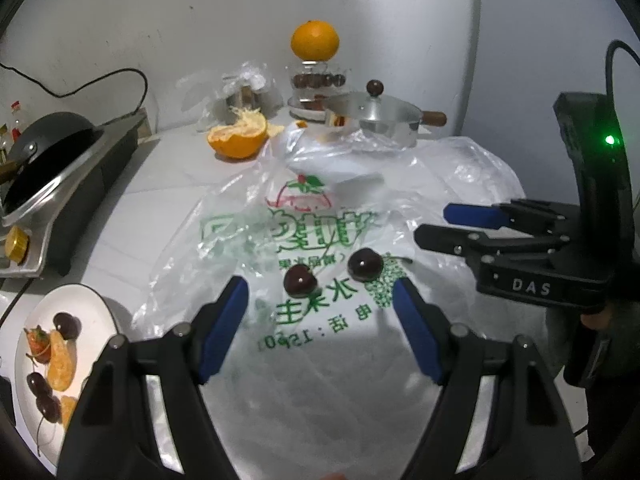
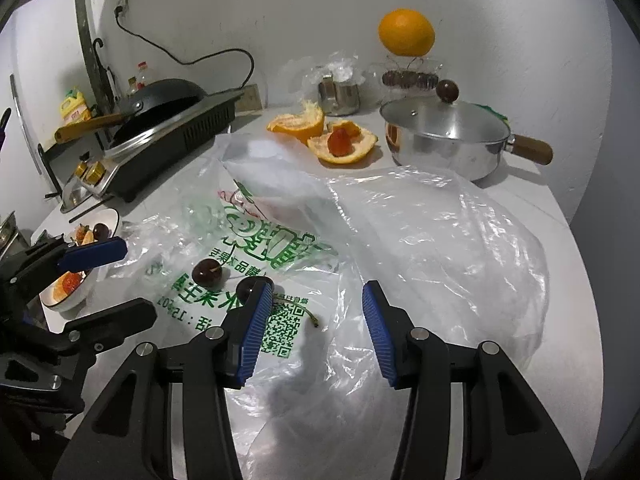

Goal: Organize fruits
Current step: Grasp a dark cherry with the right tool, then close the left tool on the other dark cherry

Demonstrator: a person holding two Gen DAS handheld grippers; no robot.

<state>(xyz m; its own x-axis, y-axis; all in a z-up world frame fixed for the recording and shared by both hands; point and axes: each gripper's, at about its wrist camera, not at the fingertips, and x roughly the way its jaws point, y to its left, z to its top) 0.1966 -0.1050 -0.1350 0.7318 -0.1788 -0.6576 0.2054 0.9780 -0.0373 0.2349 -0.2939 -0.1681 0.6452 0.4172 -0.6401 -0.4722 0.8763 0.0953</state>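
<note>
Your left gripper (image 1: 320, 320) hangs over the printed plastic bag (image 1: 304, 240) with its blue pads spread wide and nothing between them; the two dark cherries (image 1: 300, 279) (image 1: 364, 265) lie on the bag just ahead of its fingertips, close together. Your right gripper (image 2: 316, 312) is also spread and empty, its left pad just beside the nearer cherry (image 2: 248, 286), though you cannot tell whether it touches. A loose stem lies on the bag between its pads.

Open room is tight: the crumpled clear film covers most of the white counter (image 1: 132, 216), the stove with a black wok (image 2: 160, 100) walls off the left, and the steel lidded pot with a wooden handle (image 2: 448, 136) blocks the back right. The white plate (image 1: 100, 308) with cherries, orange segments and a strawberry sits at the counter's left edge.

The bag is thin, glossy and wrinkled, printed in green Chinese characters with a QR code; the digits "15" show, the rest is hard to read. Torn orange peel (image 2: 344, 148) cups a strawberry behind it. A whole orange (image 1: 315, 40) rests on a glass container at the wall. "DAS" is printed on the right gripper's body.
</note>
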